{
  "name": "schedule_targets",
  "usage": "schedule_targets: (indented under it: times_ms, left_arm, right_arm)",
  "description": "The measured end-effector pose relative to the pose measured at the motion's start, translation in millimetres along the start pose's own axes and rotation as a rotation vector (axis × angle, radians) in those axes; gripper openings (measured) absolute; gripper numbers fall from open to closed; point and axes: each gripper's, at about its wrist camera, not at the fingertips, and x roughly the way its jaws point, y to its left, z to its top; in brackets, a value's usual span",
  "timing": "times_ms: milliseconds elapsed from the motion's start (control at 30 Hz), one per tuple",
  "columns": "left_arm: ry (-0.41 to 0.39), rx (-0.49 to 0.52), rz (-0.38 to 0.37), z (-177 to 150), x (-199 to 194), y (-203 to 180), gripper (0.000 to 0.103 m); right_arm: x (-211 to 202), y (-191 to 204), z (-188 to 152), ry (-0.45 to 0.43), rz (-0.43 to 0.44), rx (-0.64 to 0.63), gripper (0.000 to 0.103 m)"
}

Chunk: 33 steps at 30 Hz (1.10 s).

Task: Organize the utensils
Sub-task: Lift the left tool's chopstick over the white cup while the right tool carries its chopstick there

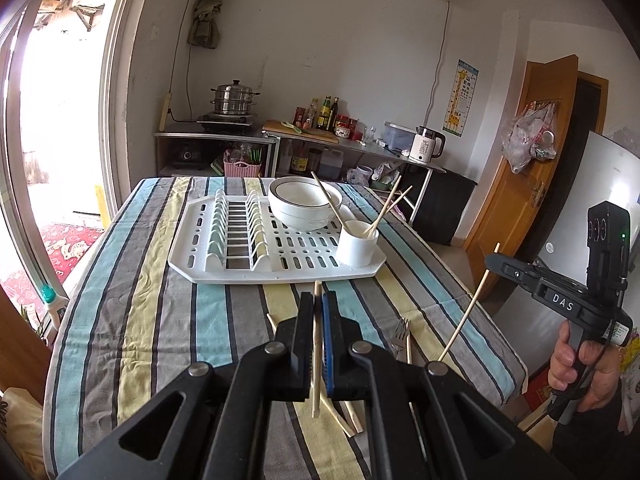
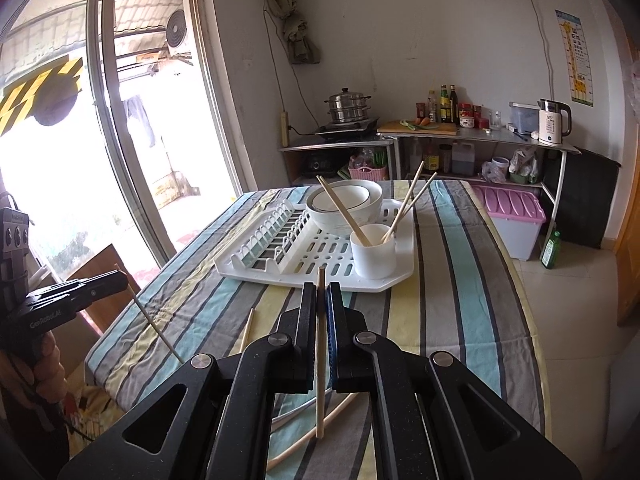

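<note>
My left gripper [image 1: 318, 300] is shut on a wooden chopstick [image 1: 316, 352] and holds it above the striped table, in front of the white drying rack [image 1: 200, 256]. My right gripper [image 2: 321, 292] is shut on another chopstick [image 2: 320, 360]; it also shows in the left wrist view [image 1: 494, 260] at the right, off the table edge. A white cup [image 1: 357, 245] on the rack's near right corner holds three chopsticks [image 1: 382, 212]. More chopsticks [image 1: 340, 416] and a fork [image 1: 400, 336] lie on the cloth under my left gripper.
Stacked white bowls [image 1: 304, 204] sit on the rack behind the cup. A counter with a steamer pot [image 1: 234, 98], bottles and a kettle [image 1: 428, 144] stands at the back wall. A pink-lidded bin [image 2: 516, 216] sits on the floor right of the table.
</note>
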Motion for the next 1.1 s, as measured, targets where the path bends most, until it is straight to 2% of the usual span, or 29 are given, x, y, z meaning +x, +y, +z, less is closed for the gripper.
schedule_targets:
  times_ms: [333,767,1100]
  left_arm:
    - [-0.021,0.056,-0.037,48,36,-20,0.005]
    - [-0.011,0.046,-0.086,114,113,-32,0.005]
    - [-0.063,0.021,-0.121,167,146,-37,0.005]
  right_arm:
    - [8,-15,41,-0.074,-0.032,0.006,0.005]
    - [53,-43,89,-0.129,-0.048,0.038,0.005]
    - [79,-63,127,-0.182,-0.041,0.065,0.005]
